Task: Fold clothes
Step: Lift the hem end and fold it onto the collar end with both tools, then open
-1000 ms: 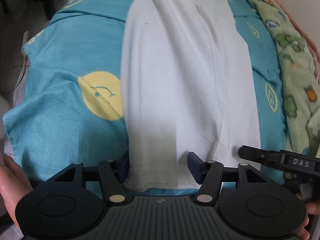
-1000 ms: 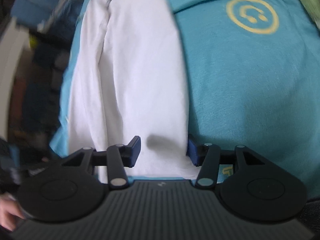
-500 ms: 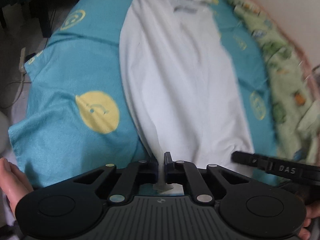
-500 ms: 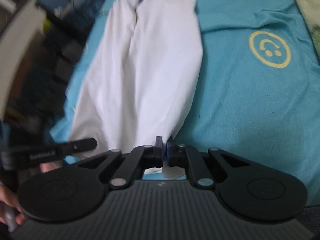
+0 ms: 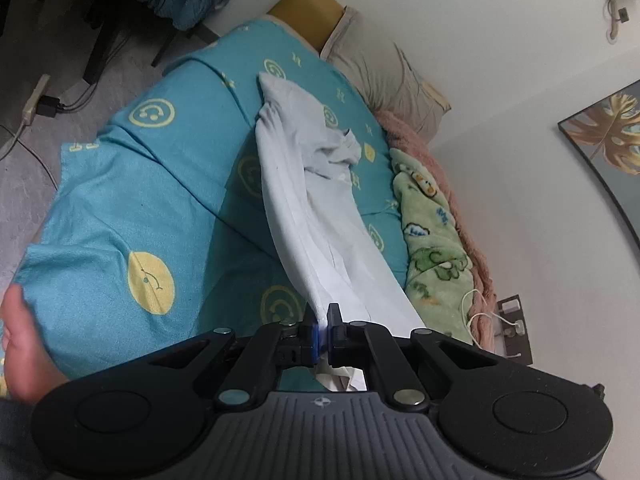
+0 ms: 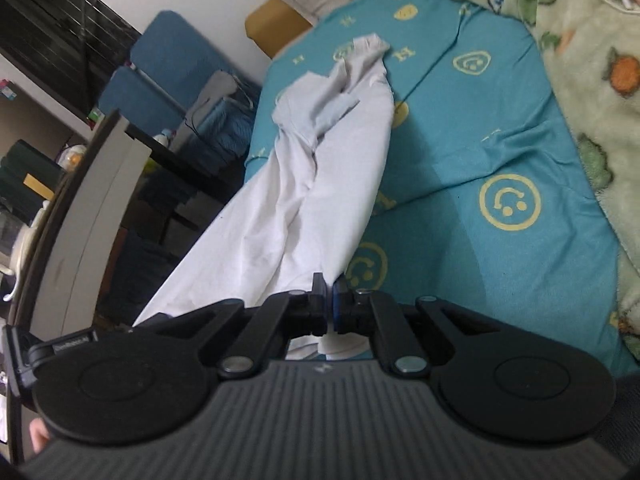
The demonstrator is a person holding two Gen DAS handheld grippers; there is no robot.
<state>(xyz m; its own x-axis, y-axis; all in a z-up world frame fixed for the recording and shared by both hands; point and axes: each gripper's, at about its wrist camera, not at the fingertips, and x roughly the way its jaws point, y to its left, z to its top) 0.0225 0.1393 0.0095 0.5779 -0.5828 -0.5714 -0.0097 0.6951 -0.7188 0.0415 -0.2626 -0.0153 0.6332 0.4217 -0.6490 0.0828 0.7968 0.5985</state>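
Left gripper [image 5: 323,322] clamped on the near hem of the white garment [image 5: 320,200]; right gripper [image 6: 329,300] likewise clenched on that hem, cloth pinched between the pads of each. Garment lifted at the near end, its long axis running away from the fingers toward the pillow [image 5: 384,68], far end resting on the teal smiley sheet [image 5: 120,200]. Green fleece blanket [image 5: 432,240] lies at the right.
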